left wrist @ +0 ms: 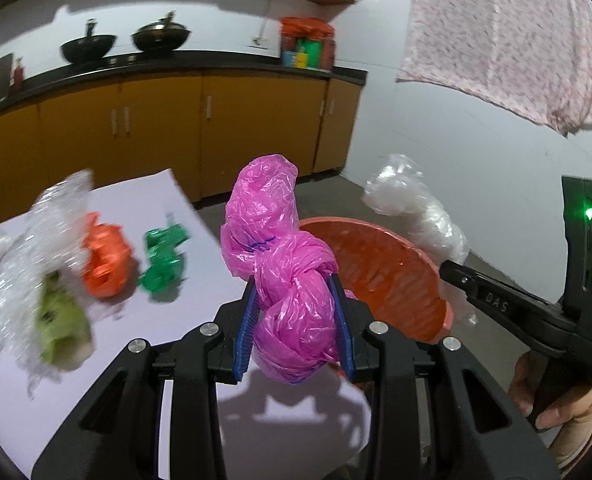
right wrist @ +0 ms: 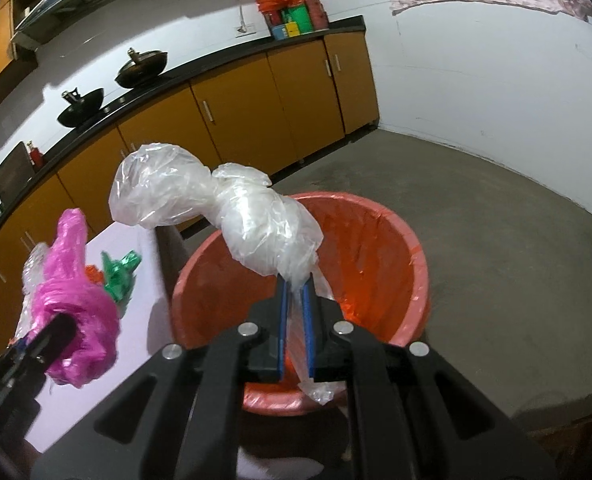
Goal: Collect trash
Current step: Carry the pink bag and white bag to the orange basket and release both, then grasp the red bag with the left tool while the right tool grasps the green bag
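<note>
In the left wrist view, a knotted pink bag is clamped between the pads of the left gripper, near the orange bin on the right, with more trash on the white table. In the right wrist view, a clear plastic bag is pinched in the closed right gripper above the bin's mouth. The carry-to-bin step appears in hand; release over the opening is judged next.

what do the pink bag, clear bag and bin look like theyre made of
Pink bag: thin glossy plastic film, crinkled and knotted.
Clear bag: thin translucent plastic film, wrinkled.
Bin: likely rigid plastic, lined with shiny orange film.
</note>
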Demonstrator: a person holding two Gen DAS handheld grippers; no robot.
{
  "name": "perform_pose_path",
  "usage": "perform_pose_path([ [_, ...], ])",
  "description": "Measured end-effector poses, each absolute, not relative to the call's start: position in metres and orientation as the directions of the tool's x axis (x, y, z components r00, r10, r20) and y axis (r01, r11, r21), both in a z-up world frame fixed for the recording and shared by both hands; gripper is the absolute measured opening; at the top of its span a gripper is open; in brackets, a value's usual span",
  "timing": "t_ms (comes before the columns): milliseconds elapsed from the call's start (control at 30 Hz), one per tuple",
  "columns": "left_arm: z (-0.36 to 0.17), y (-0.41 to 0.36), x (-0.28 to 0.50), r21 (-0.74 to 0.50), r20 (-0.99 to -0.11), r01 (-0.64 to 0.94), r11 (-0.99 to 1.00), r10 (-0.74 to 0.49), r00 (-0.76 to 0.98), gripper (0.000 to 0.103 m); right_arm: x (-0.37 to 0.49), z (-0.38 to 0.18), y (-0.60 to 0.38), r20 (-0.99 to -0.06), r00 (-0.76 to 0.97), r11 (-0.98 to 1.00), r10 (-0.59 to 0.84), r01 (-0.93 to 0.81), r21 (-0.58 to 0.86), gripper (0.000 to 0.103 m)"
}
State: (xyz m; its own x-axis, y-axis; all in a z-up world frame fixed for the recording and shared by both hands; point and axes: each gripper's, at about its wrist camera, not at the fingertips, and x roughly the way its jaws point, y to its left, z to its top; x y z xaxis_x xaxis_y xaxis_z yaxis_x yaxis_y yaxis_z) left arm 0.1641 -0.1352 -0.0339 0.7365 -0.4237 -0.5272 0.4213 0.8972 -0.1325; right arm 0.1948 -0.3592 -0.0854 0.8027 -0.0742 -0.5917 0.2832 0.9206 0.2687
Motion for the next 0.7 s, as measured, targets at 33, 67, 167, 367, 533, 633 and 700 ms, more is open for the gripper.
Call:
perform_pose_path([
  [33,-0.036,-0.139,0.167,-0.131,-0.53,0.429,0.894,-0.429,0.732,0.034,0.198,-0.087,-0.363,-0.593,0.801,0.919,-0.077,0.288,0.271,0.009],
  [67,-0.039,-0.144,0.171,-0.129,-0.535,0.437,0.89,-0.434,0.725,0.034,0.201,-0.089,-0.368,-0.595,0.8,0.916,-0.079,0.294,0.274,0.009],
  [167,-0.045,-0.152,0.181,-0.127,-0.549,0.451,0.883,-0.442,0.71,0.034,0.21,-0.093,-0.378,-0.6,0.796,0.906,-0.08,0.31,0.289,0.009],
  [367,-0.055,-0.17,0.196,-0.121,-0.573,0.475,0.872,-0.452,0.684,0.035,0.223,-0.104,-0.394,-0.611,0.788,0.891,-0.08,0.331,0.31,0.009],
  [533,-0.061,-0.185,0.206,-0.121,-0.591,0.49,0.863,-0.459,0.663,0.044,0.23,-0.113,-0.403,-0.61,0.791,0.879,-0.049,0.323,0.349,0.02],
  [633,-0.065,-0.188,0.208,-0.119,-0.599,0.491,0.863,-0.457,0.658,0.056,0.227,-0.117,-0.407,-0.603,0.797,0.879,-0.046,0.318,0.354,0.037],
  [700,-0.067,-0.186,0.207,-0.118,-0.602,0.489,0.865,-0.454,0.657,0.057,0.225,-0.12,-0.408,-0.604,0.795,0.879,-0.052,0.323,0.35,0.039],
])
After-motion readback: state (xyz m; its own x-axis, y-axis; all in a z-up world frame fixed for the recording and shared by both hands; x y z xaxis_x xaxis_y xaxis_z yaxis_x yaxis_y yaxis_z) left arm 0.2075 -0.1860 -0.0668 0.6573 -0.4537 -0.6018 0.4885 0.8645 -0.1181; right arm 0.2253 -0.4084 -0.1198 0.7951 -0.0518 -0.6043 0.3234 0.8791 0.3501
